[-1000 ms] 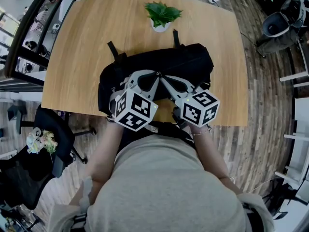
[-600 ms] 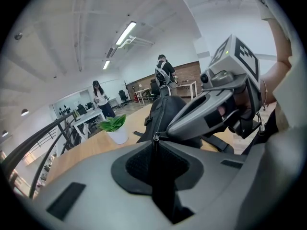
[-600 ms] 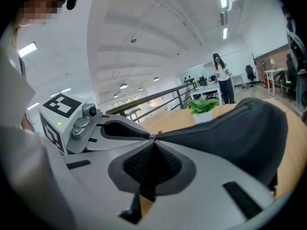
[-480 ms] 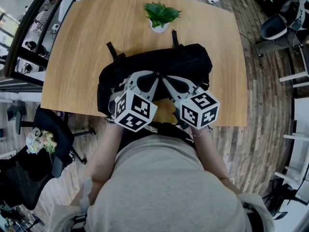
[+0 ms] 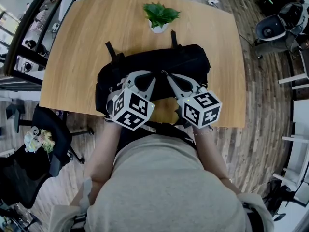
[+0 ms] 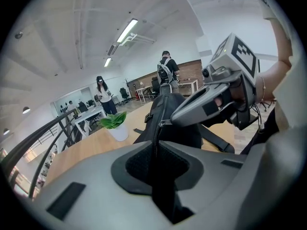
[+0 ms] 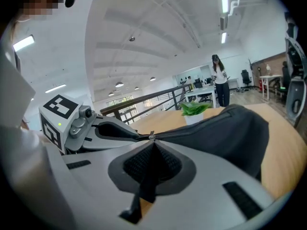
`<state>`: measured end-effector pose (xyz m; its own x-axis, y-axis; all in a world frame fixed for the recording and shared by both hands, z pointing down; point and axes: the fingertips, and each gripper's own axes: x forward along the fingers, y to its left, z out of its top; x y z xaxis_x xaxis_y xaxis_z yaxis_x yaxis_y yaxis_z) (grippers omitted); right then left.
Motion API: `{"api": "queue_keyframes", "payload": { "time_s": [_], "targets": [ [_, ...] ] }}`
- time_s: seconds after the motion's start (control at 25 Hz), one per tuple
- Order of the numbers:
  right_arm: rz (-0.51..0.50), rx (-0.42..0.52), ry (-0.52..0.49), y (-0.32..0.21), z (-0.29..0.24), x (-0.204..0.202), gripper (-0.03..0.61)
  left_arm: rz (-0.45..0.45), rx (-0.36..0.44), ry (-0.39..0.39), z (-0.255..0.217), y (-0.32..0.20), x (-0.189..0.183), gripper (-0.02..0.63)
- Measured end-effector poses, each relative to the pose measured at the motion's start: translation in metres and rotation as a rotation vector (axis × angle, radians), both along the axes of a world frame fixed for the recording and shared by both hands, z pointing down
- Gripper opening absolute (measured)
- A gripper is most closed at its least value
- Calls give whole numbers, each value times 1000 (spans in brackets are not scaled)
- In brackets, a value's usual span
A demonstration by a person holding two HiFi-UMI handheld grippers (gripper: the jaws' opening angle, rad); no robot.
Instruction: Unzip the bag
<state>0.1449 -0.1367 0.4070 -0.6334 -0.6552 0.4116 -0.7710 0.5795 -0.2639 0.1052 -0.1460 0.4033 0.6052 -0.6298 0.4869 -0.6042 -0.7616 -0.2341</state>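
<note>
Black bag (image 5: 189, 64) fabric sits pinched in our left gripper's (image 6: 156, 145) closed jaws; our right gripper's (image 7: 151, 140) jaws nip the zipper pull (image 7: 151, 137). We see the bag at the desk's (image 5: 87, 42) near edge, contents hidden; behind it, a white pot (image 5: 159, 28) holds a green plant (image 5: 161, 12).

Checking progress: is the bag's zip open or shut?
Shut, as far as shows: the bag has no gap in the head view, and its zip runs closed in the left gripper view.

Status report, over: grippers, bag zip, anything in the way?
Left gripper shut on bag fabric by the zip. Right gripper shut on zipper pull. Zip looks closed. Potted plant behind bag, clear of both.
</note>
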Motion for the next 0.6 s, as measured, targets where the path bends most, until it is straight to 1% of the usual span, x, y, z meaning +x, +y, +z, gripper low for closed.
{"api": "queue_keyframes", "payload": {
  "time_s": [0.2, 0.44, 0.6],
  "targets": [
    [50, 9, 2, -8, -2, 20, 8, -17, 3, 5, 0, -2, -2, 49],
    [143, 31, 16, -21, -7, 58, 9, -52, 3, 36, -3, -8, -7, 44],
    [160, 36, 24, -27, -10, 75, 9, -70, 5, 40, -4, -9, -8, 44]
  ]
}}
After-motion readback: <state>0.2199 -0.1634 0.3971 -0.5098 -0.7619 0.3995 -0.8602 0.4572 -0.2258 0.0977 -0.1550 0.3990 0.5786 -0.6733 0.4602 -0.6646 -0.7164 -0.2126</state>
